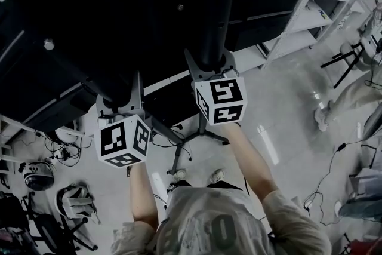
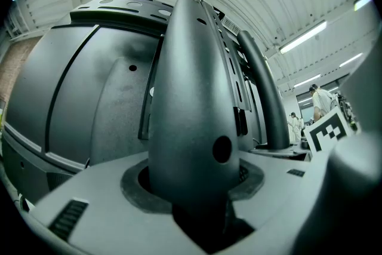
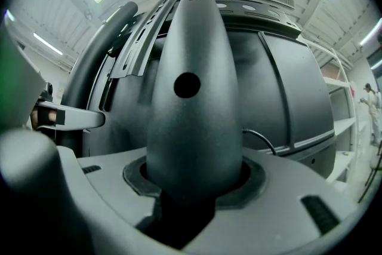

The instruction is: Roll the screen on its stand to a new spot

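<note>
Mid-frame, the left gripper (image 1: 121,100) jaws clamp one dark grey stand post (image 2: 191,98). The right gripper (image 1: 210,65) jaws clamp the other post (image 3: 194,110), behind the large black screen (image 1: 77,15).

the stand posts (image 2: 191,98) look like matt dark metal, the screen back (image 3: 286,86) smooth matt plastic, the floor (image 1: 286,128) glossy.

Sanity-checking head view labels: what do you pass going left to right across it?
Dome-shaped device on the floor → left gripper → right gripper → white shelving. Each gripper clamps a stand post.
</note>
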A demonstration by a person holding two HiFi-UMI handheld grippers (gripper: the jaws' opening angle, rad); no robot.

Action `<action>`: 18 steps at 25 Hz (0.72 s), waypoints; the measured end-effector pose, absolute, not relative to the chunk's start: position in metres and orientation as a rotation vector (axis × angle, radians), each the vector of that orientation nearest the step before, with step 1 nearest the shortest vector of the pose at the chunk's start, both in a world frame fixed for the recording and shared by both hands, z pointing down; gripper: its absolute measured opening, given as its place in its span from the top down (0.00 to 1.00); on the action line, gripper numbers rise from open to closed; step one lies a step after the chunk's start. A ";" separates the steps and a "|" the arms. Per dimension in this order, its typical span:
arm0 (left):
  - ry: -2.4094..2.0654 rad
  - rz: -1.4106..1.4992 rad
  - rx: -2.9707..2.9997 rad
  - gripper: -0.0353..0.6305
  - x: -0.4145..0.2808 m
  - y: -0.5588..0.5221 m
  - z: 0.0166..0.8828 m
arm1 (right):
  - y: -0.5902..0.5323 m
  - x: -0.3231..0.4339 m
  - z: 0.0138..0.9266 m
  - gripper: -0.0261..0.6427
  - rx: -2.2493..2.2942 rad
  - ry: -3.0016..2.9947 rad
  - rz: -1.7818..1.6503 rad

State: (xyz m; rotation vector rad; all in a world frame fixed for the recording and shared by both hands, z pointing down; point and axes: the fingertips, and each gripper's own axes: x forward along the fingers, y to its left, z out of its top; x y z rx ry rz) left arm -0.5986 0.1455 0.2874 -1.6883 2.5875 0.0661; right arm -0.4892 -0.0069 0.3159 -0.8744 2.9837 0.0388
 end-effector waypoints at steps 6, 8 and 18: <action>2.557 0.067 -1.737 0.62 -0.557 0.114 0.282 | -0.030 -0.438 0.309 0.65 -0.890 2.948 0.047; 2.545 0.070 -1.759 0.62 -0.552 0.104 0.282 | -0.036 -0.430 0.309 0.65 -0.900 2.937 0.050; 2.525 0.075 -1.779 0.62 -0.490 0.045 0.287 | -0.097 -0.370 0.313 0.65 -0.912 2.930 0.053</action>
